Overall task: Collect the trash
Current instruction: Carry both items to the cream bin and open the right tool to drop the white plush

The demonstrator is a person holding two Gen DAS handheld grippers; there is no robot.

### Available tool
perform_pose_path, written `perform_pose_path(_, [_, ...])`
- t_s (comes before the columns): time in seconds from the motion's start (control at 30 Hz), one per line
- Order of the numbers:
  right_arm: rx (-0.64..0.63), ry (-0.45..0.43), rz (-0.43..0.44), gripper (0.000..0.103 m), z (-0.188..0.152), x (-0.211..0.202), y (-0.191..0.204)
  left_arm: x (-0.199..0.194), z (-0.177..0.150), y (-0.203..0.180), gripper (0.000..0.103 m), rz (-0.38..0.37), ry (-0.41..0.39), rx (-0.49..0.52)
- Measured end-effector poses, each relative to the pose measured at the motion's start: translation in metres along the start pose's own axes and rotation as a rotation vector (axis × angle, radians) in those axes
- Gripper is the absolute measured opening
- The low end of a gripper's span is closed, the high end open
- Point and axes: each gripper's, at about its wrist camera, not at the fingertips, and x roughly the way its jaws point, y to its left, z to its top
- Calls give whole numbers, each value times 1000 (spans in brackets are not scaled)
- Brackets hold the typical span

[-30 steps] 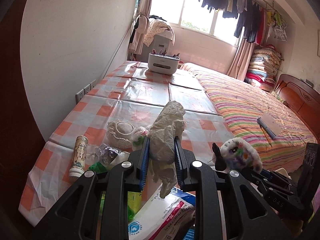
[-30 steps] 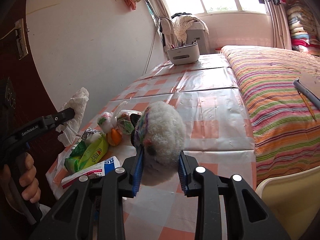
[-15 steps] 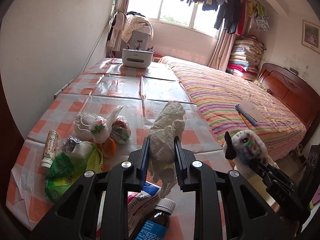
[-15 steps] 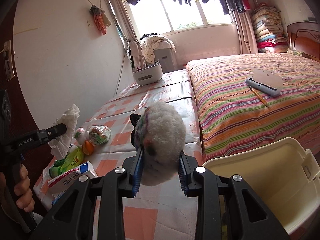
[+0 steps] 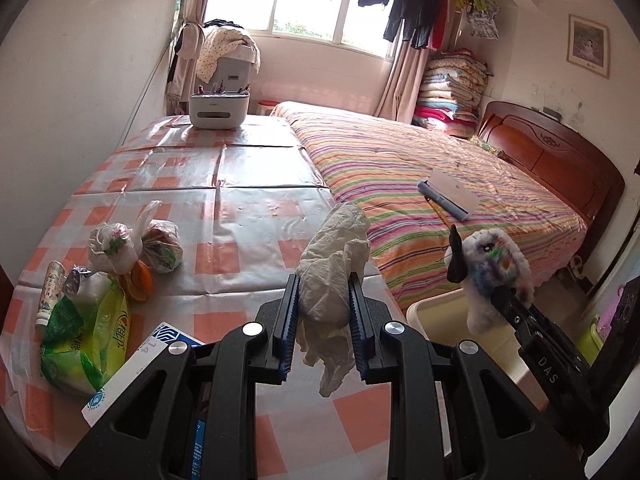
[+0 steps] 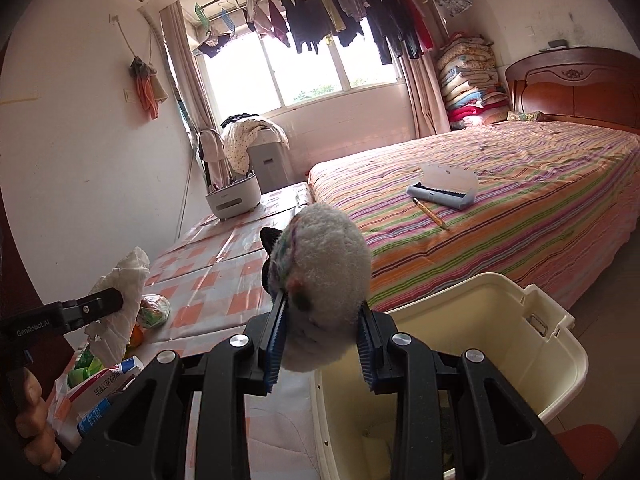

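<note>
Right gripper point(image 6: 320, 340) clamps fuzzy plush toy point(image 6: 320, 280) at cream bin point(image 6: 560, 380) rim, left gripper point(image 5: 324, 320) pinches crumpled tissue point(image 5: 332, 264) over table: centre each above bin, then release.

Sunlit window point(image 6: 304, 68) behind hanging laundry point(image 6: 340, 12); striped bed point(image 6: 500, 184) beside checkered table point(image 5: 200, 200).
</note>
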Motion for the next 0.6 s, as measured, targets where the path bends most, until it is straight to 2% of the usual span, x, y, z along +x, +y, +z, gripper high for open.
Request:
perform_pose_path(0.17, [36, -72, -28, 33, 1, -16, -9, 5, -5, -19, 23, -17, 13, 43])
perform_pose_path(0.37, [75, -74, -38, 37, 4, -16, -19, 8, -6, -33, 23, -24, 15, 73])
perform_pose_path(0.47, [103, -86, -36, 44, 6, -19, -25, 12, -4, -36, 23, -32, 23, 79])
perform_pose_path(0.5, [108, -90, -43, 53, 6, -19, -25, 13, -4, -38, 23, -35, 25, 81])
perform_pose_path(0.53, [117, -95, -41, 56, 6, -20, -27, 15, -4, -40, 23, -37, 27, 85])
perform_pose_path(0.6, [142, -112, -29, 57, 7, -24, -31, 16, -4, -45, 23, -46, 33, 90])
